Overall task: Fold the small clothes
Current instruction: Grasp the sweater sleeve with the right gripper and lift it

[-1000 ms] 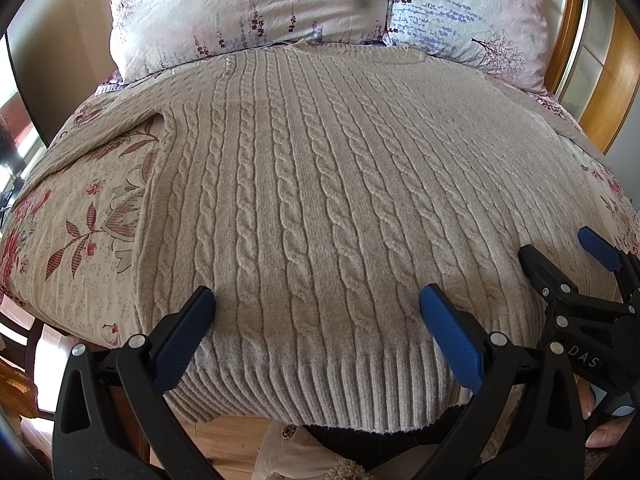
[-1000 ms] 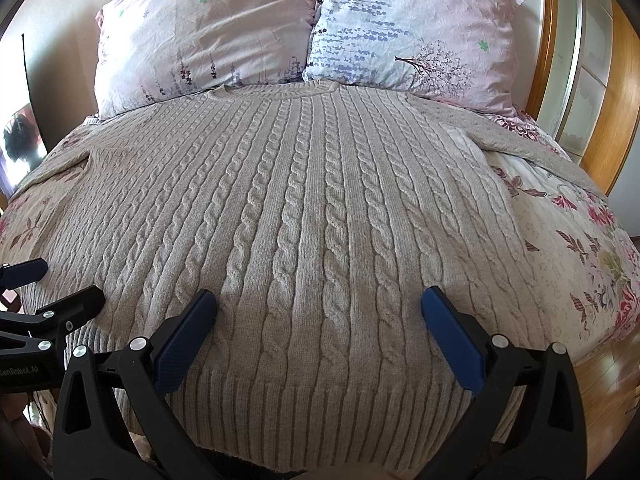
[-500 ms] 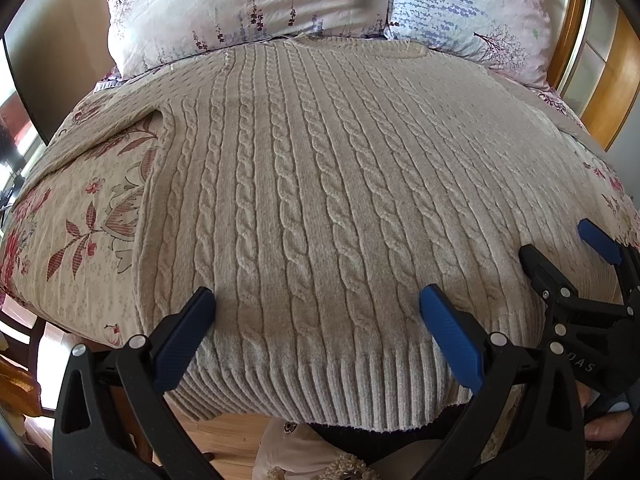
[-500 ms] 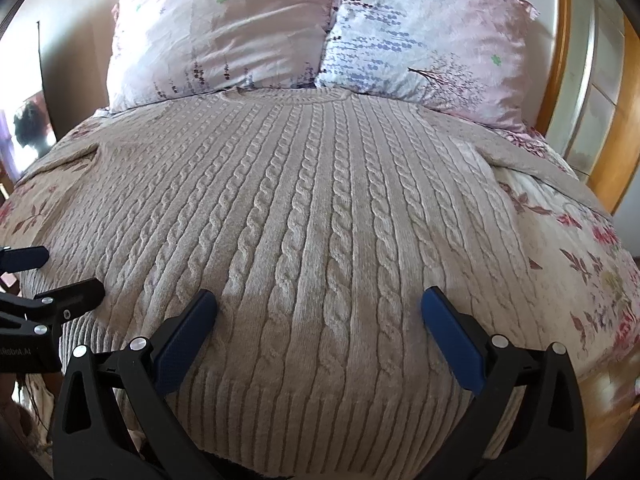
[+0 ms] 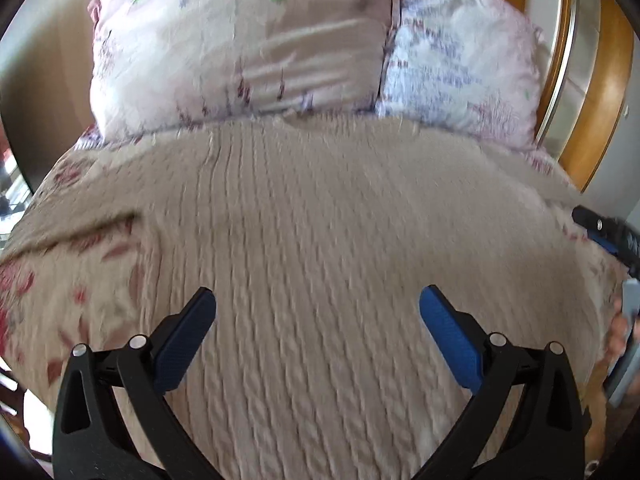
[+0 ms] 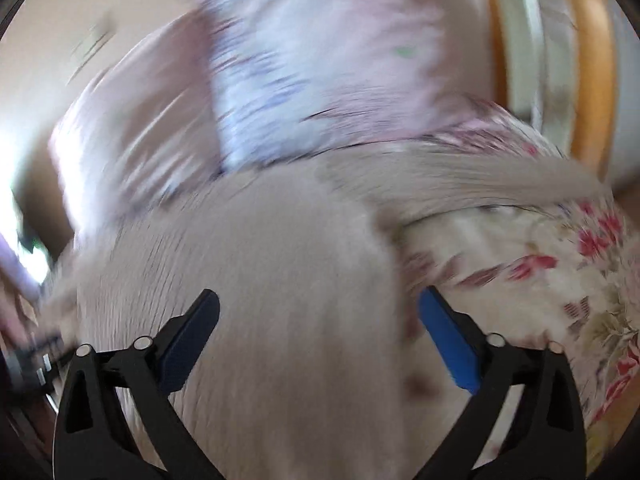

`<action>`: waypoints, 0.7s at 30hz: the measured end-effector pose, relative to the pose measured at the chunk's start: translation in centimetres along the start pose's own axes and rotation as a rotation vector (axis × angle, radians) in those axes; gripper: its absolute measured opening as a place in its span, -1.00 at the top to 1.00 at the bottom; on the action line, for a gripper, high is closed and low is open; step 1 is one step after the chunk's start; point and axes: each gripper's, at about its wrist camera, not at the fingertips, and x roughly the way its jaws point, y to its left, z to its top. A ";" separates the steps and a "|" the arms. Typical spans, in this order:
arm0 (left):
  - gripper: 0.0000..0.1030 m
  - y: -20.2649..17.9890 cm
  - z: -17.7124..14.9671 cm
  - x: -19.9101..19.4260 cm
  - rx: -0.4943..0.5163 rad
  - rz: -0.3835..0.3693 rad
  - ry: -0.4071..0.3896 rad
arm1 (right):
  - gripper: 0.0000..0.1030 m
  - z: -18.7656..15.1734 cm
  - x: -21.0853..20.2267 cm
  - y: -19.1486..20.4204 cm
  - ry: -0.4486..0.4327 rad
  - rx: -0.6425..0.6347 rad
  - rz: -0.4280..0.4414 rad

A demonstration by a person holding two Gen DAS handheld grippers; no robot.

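Observation:
A beige cable-knit sweater point(image 5: 320, 240) lies flat on the bed, neck toward the pillows. My left gripper point(image 5: 318, 332) is open over the sweater's lower left body. My right gripper point(image 6: 320, 332) is open over the sweater's right side point(image 6: 280, 280), near its side edge and right sleeve point(image 6: 480, 180). The right gripper also shows at the right edge of the left wrist view point(image 5: 608, 236). Both views are blurred by motion.
Two floral pillows point(image 5: 248, 48) point(image 5: 460, 72) lie at the head of the bed. A flowered bedspread point(image 6: 560, 280) shows on both sides of the sweater. A wooden bed frame point(image 5: 600, 80) stands at the right.
Both grippers have moved forward over the sweater, past its ribbed hem. The right gripper has also swung to the right, toward the sweater's right edge. Both stay open.

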 end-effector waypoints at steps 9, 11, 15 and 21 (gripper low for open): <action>-0.97 1.0 3.4 2.7 -0.022 -0.056 -0.008 | -0.20 5.5 5.8 -14.4 0.095 0.562 -0.075; -0.97 1.6 3.6 3.3 -0.045 -0.068 0.004 | -0.16 5.6 6.1 -15.6 0.078 0.617 -0.071; -0.97 2.2 3.9 4.1 -0.059 -0.064 0.000 | -0.03 6.4 5.9 -16.5 0.026 0.638 -0.116; -0.97 2.3 4.4 4.5 -0.043 -0.075 -0.020 | 0.59 6.2 6.1 -19.2 -0.023 0.677 -0.169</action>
